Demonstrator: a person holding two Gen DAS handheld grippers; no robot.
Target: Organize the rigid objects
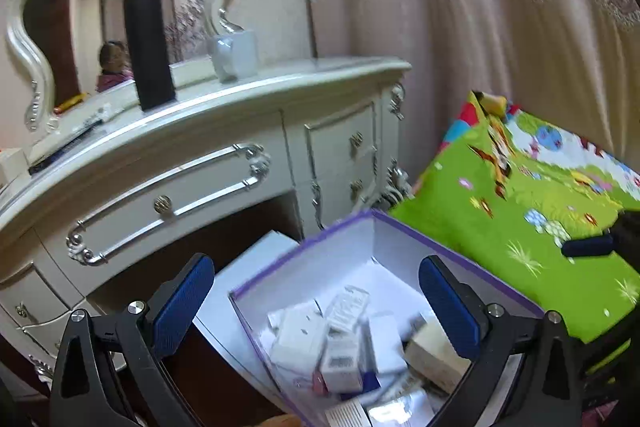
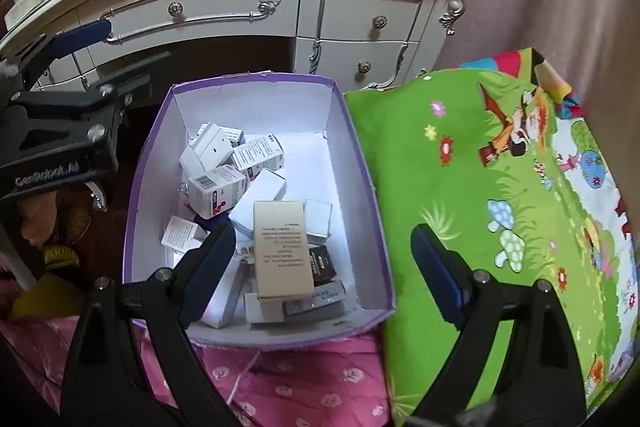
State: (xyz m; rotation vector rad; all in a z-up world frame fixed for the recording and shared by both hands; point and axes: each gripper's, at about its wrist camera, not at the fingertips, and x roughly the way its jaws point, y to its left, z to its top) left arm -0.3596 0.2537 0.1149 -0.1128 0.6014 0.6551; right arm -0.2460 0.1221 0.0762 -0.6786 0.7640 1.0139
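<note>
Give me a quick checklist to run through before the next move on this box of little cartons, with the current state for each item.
1. Left tongs empty: ok, jaws wide apart, nothing between them.
2. Right tongs empty: ok, jaws open above the cartons, pads pressing on nothing.
3. Purple box open and reachable: ok, no lid on it, inside in full view.
4. Small cartons contained: ok, all the ones in view lie inside the box, though heaped loosely, not lined up.
5. Tall beige carton settled: cannot tell, it rests on top of others.
6. More cartons left to collect: cannot tell; the green play mat shows none.
</note>
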